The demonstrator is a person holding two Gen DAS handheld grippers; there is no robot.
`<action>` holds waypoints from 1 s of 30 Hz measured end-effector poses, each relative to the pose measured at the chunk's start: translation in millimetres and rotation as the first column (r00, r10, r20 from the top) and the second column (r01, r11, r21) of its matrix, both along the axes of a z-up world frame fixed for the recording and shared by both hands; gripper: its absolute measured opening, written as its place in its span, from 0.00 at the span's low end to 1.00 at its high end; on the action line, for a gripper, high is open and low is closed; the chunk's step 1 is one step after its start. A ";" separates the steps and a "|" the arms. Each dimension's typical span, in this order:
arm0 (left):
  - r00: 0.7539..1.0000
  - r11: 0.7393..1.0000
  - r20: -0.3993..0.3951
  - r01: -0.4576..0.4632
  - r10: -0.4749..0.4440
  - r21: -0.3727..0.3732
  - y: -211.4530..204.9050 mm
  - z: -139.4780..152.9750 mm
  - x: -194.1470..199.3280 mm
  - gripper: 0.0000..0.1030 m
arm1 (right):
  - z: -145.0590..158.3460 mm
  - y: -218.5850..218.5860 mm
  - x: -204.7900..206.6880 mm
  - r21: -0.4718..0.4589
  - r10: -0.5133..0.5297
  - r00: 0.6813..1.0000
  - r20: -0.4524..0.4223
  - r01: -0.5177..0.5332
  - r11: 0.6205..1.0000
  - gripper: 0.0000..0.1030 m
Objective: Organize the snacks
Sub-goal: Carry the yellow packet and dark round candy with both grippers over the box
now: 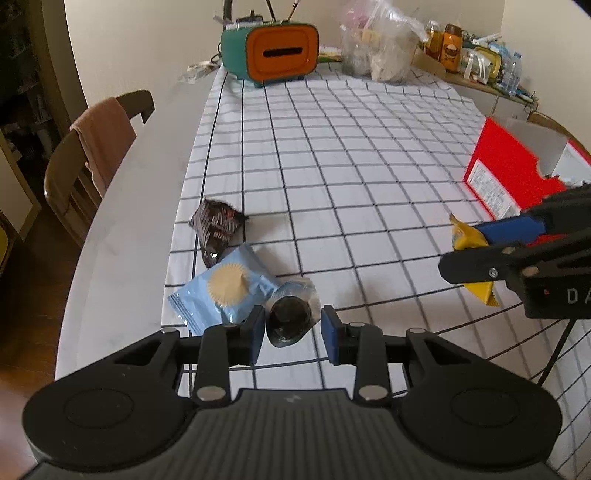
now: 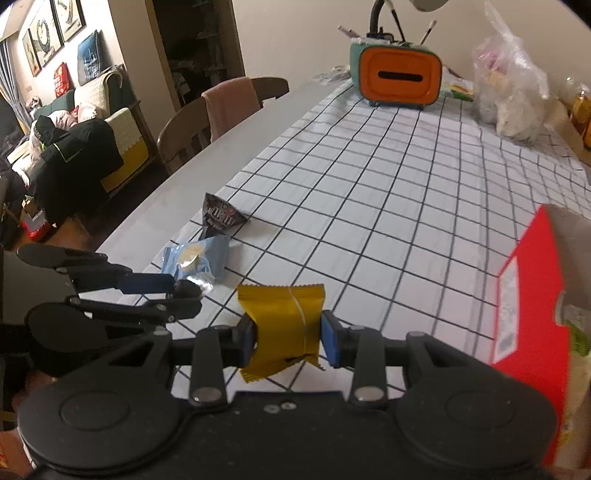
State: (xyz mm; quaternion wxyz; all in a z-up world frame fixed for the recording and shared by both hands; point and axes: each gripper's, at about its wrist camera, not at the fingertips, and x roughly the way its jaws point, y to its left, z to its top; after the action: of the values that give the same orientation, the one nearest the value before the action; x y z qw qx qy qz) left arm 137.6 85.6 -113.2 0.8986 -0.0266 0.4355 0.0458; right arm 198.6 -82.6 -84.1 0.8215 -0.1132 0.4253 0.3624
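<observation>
Right wrist view alone takes in the room past the worktop's (image 2: 207, 155) left edge — a sofa (image 2: 110, 107) heaped with cushions and dark clothing, framed pictures (image 2: 51, 33) on the wall, a dark doorway. Left wrist view alone shows the jars and bottles (image 1: 476, 55) crowded at the far right corner.

The right tongs (image 2: 288, 332) are closed partway on a yellow snack packet (image 2: 284, 325), a blue pad pressed against each side, the packet held off the cloth; from the left wrist camera the same packet (image 1: 469, 243) sticks out past the right tongs (image 1: 469, 251). The left tongs (image 1: 293, 328) stand open, their pads either side of a dark round sweet in a clear wrapper (image 1: 290, 317) that lies on the cloth; whether the pads touch it I cannot tell. Seen from the right, the left tongs (image 2: 181, 295) reach in low with the sweet (image 2: 192, 288) at their tips.

Just beside the sweet lies a light blue snack packet (image 1: 225, 288) with a round biscuit pictured on it, and touching that packet's far side, a dark brown snack packet (image 1: 216, 227). A red cardboard box (image 1: 513, 177) with its top open stands at the right edge.

A white tablecloth with a black grid (image 1: 351, 155) covers most of the pale worktop. At the far end sit a teal and orange tissue box holder (image 1: 273, 48) and a clear plastic bag (image 1: 380, 44) of oddments. A wooden chair (image 1: 92, 155) with a pink cloth over its back stands at the left.
</observation>
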 end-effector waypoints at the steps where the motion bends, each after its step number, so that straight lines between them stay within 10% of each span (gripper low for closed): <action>1: 1.000 1.000 0.006 0.001 -0.001 -0.001 -2.6 4.4 -0.8 0.31 | 3.7 -4.4 -1.4 0.002 -0.004 1.000 0.005 0.004 1.000 0.35; 30: 0.970 0.979 0.136 0.194 -0.201 0.062 -215.1 96.0 51.4 0.31 | 57.2 -215.3 29.5 0.024 -0.203 0.967 0.151 0.202 0.979 0.35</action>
State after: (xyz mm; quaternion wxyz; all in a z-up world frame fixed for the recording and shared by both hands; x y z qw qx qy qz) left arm 189.0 -129.6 -17.3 0.9277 0.0355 0.3699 -0.0352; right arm 228.0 -298.0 -26.9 0.8848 -0.0933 0.3690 0.2686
